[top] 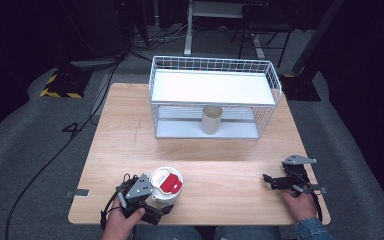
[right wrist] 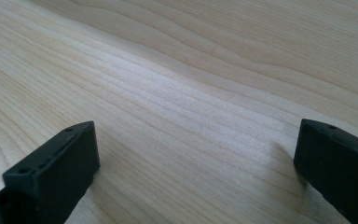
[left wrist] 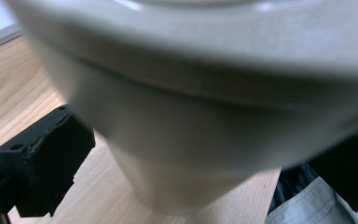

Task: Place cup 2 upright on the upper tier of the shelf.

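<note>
A: Honestly, the lidded cup (top: 166, 186) at the counter's (top: 220, 155) near edge is straddled by the left tool (top: 160, 200), jaws at its sides; actual contact can't be told. It could get tipped off that edge if squeezed off-centre.

B: Agreed. The red lid patch is caught from the high view, the tapered wall from the left gripper view. The right tool (top: 269, 179) is seen wide open, empty.

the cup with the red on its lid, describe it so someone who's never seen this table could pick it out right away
On the wooden table, look to the near edge on the person's left, where the left gripper has its jaws around a white lidded cup. The plain cup on the wire rack's lower shelf is open-topped; this one has a white lid with a red patch.
</note>
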